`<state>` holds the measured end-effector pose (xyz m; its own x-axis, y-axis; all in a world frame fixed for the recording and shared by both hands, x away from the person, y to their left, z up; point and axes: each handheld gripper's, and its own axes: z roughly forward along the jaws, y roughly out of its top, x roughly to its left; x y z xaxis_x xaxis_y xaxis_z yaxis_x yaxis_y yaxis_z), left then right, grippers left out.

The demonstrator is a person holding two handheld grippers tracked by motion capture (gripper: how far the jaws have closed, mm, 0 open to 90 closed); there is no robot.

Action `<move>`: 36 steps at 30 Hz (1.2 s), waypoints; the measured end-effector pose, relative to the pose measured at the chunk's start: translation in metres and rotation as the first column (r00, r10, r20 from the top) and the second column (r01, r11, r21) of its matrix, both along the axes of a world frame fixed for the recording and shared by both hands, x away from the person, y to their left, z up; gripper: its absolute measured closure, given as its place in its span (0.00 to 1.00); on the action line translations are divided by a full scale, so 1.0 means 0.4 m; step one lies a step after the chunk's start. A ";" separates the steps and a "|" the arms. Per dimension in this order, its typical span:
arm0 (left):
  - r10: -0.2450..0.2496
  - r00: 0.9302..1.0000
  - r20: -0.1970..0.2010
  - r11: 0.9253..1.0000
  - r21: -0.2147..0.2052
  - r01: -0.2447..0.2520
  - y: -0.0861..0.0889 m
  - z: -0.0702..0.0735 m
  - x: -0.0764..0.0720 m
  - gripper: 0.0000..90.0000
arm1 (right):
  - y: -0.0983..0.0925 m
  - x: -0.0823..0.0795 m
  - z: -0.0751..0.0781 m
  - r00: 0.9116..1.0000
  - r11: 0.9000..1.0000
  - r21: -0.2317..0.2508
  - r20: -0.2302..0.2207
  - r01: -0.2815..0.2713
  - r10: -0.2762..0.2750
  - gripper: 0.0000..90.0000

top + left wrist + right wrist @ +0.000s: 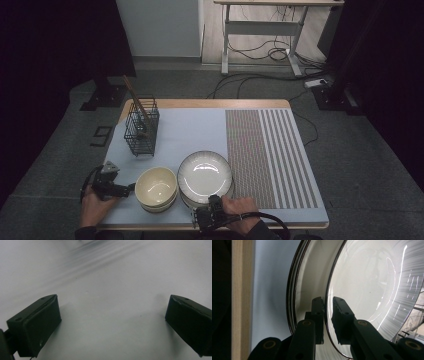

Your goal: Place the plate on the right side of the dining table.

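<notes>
A white plate point(205, 176) lies on top of another plate near the table's front edge. My right gripper point(212, 202) comes in from the front and is shut on the top plate's near rim. In the right gripper view its jaws point(328, 305) pinch that rim, and the top plate point(372, 285) is tilted up off the lower plate point(309, 277). Cream bowls point(156, 186) are stacked just left of the plates. My left gripper point(131, 188) sits left of the bowls, pointing at them. Its jaws point(112, 312) stand wide open over the pale cloth point(112, 277) with nothing between them.
A black wire basket point(141, 127) with wooden chopsticks point(135, 97) stands at the back left. A striped mat point(270, 155) covers the table's right half. The wooden front edge point(238, 300) of the table is close behind my right gripper.
</notes>
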<state>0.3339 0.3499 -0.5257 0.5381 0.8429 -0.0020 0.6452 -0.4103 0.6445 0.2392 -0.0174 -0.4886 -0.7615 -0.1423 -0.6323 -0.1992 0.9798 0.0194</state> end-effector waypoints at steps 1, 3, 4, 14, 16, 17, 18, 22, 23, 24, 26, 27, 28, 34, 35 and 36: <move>0.000 1.000 0.000 1.000 0.000 0.000 0.000 0.000 0.000 0.00 | 0.001 0.001 -0.006 1.000 1.000 -0.006 0.011 -0.001 0.001 0.88; 0.000 1.000 0.000 1.000 0.000 0.000 0.000 0.000 0.000 0.00 | 0.002 0.004 -0.015 0.999 1.000 -0.020 0.032 -0.005 0.006 0.88; 0.001 1.000 0.000 1.000 -0.001 -0.001 0.000 0.000 0.000 0.00 | 0.003 0.006 -0.023 0.999 1.000 -0.016 0.041 -0.004 0.005 0.88; 0.000 1.000 0.000 1.000 0.000 0.000 0.000 0.000 0.000 0.00 | 0.004 0.000 -0.042 0.992 0.999 -0.025 0.127 -0.024 0.027 0.83; 0.000 1.000 0.000 1.000 0.001 0.000 0.000 0.000 0.000 0.00 | 0.003 0.002 -0.044 0.993 1.000 -0.020 0.115 -0.023 0.025 0.88; 0.000 1.000 0.000 1.000 0.001 0.000 0.000 0.000 0.000 0.00 | 0.003 0.002 -0.044 0.993 1.000 -0.020 0.115 -0.023 0.025 0.88; 0.001 1.000 0.000 1.000 -0.001 -0.001 0.000 0.000 0.000 0.00 | 0.001 -0.001 -0.047 0.992 1.000 -0.014 0.121 -0.027 0.029 0.89; 0.000 1.000 -0.001 1.000 0.001 0.000 0.000 0.000 0.000 0.00 | 0.000 -0.008 -0.051 0.988 0.999 -0.021 0.148 -0.036 0.039 0.90; 0.000 1.000 -0.001 1.000 0.001 0.000 0.000 0.000 0.000 0.00 | -0.001 -0.012 -0.054 0.986 0.999 -0.017 0.162 -0.039 0.042 0.91; 0.000 1.000 -0.001 1.000 0.001 0.000 0.000 0.000 0.000 0.00 | -0.002 -0.016 -0.057 0.983 0.999 -0.018 0.179 -0.045 0.048 0.92; 0.000 1.000 -0.001 1.000 0.001 0.000 0.000 0.000 0.000 0.00 | -0.002 -0.020 -0.059 0.978 0.998 -0.024 0.201 -0.054 0.058 0.92; 0.000 1.000 0.000 1.000 0.001 0.000 0.000 0.000 0.000 0.00 | -0.004 -0.026 -0.060 0.972 0.998 -0.027 0.228 -0.060 0.065 0.93; 0.000 1.000 -0.001 1.000 0.001 0.000 0.000 0.000 0.000 0.00 | -0.004 -0.026 -0.060 0.972 0.998 -0.027 0.228 -0.060 0.065 0.93; 0.001 1.000 0.000 1.000 0.001 -0.001 0.000 0.000 0.000 0.00 | -0.009 -0.036 -0.056 0.967 0.998 -0.020 0.248 -0.060 0.063 0.92; 0.000 1.000 0.000 1.000 0.001 0.000 0.000 0.000 0.000 0.00 | -0.010 -0.037 -0.054 0.966 0.998 -0.018 0.251 -0.060 0.062 0.92; 0.000 1.000 0.000 1.000 0.001 0.000 0.000 0.000 0.000 0.00 | -0.011 -0.040 -0.049 0.962 0.998 -0.012 0.266 -0.061 0.062 0.91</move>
<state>0.3337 0.3498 -0.5257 0.5379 0.8430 -0.0011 0.6454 -0.4110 0.6438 0.2231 -0.0219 -0.5084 -0.5556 -0.1859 -0.8104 -0.2561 0.9656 -0.0459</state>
